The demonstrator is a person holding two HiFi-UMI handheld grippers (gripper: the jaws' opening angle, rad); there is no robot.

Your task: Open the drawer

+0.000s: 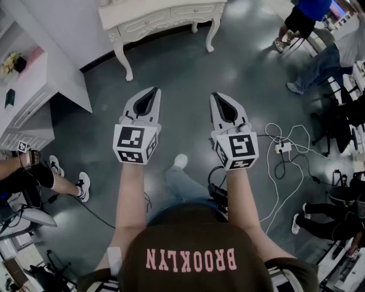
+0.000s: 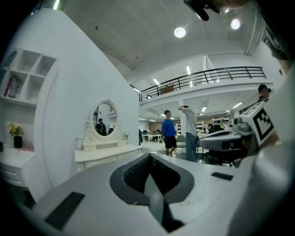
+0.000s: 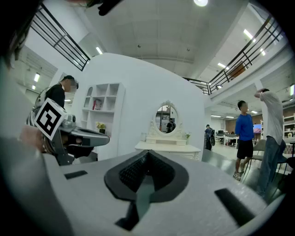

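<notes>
A white dressing table (image 1: 165,16) with carved drawer fronts (image 1: 145,23) stands at the top of the head view, some way beyond both grippers. It also shows with its oval mirror in the left gripper view (image 2: 105,154) and the right gripper view (image 3: 168,148). My left gripper (image 1: 150,94) and right gripper (image 1: 219,98) are held side by side over the grey floor, pointing level toward the table. Both have their jaws together with nothing between them, as seen at the left gripper (image 2: 150,156) and the right gripper (image 3: 147,154).
A white shelf unit (image 1: 34,85) stands at the left. Cables and a power strip (image 1: 280,147) lie on the floor at the right. A seated person's feet (image 1: 83,185) are at the left; other people (image 1: 308,17) stand at the far right.
</notes>
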